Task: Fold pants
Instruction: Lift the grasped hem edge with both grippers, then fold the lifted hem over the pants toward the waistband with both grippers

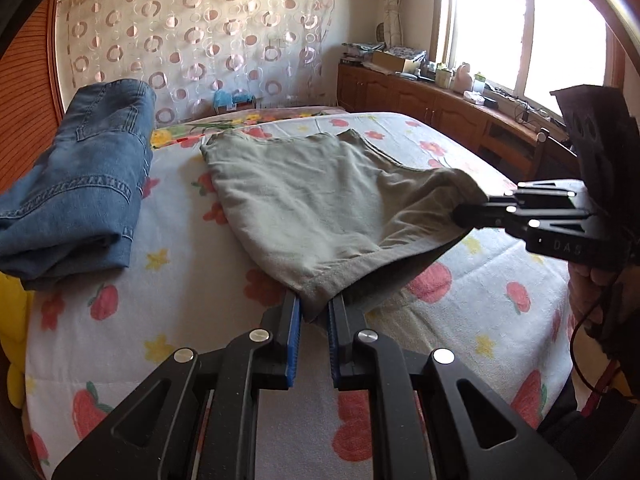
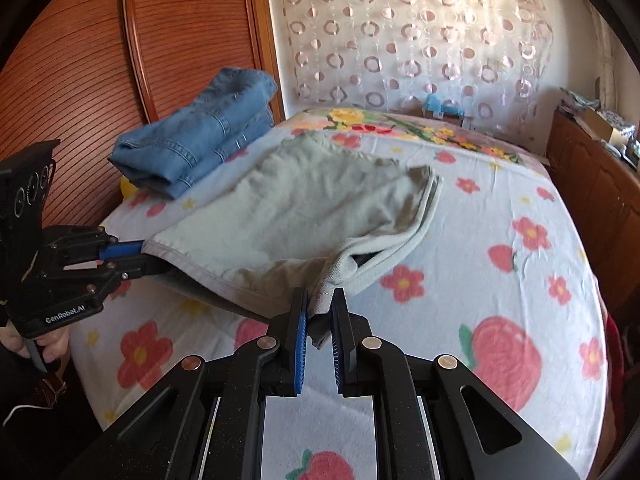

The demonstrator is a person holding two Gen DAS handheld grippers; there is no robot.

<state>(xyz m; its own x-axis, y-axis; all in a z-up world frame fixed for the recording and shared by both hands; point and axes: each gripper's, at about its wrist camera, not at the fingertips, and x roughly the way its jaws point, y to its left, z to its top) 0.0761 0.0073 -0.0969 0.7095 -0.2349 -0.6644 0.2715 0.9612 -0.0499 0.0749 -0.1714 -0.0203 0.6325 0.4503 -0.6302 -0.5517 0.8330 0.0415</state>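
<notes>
Olive-grey pants (image 1: 320, 204) lie partly folded on the flowered bed; they also show in the right wrist view (image 2: 304, 208). My left gripper (image 1: 314, 308) is shut on the near edge of the pants and holds it lifted off the bed; it appears in the right wrist view (image 2: 138, 258) at the left. My right gripper (image 2: 320, 310) is shut on the other near corner of the pants; it appears in the left wrist view (image 1: 464, 214) at the right. The near edge hangs stretched between both grippers, the far part rests on the bed.
Folded blue jeans (image 1: 76, 184) lie at the bed's far left, also in the right wrist view (image 2: 200, 136). The flowered bedspread (image 1: 460, 308) covers the bed. A wooden cabinet (image 1: 420, 100) with clutter stands under the window at right. A wooden wardrobe (image 2: 180, 32) stands at left.
</notes>
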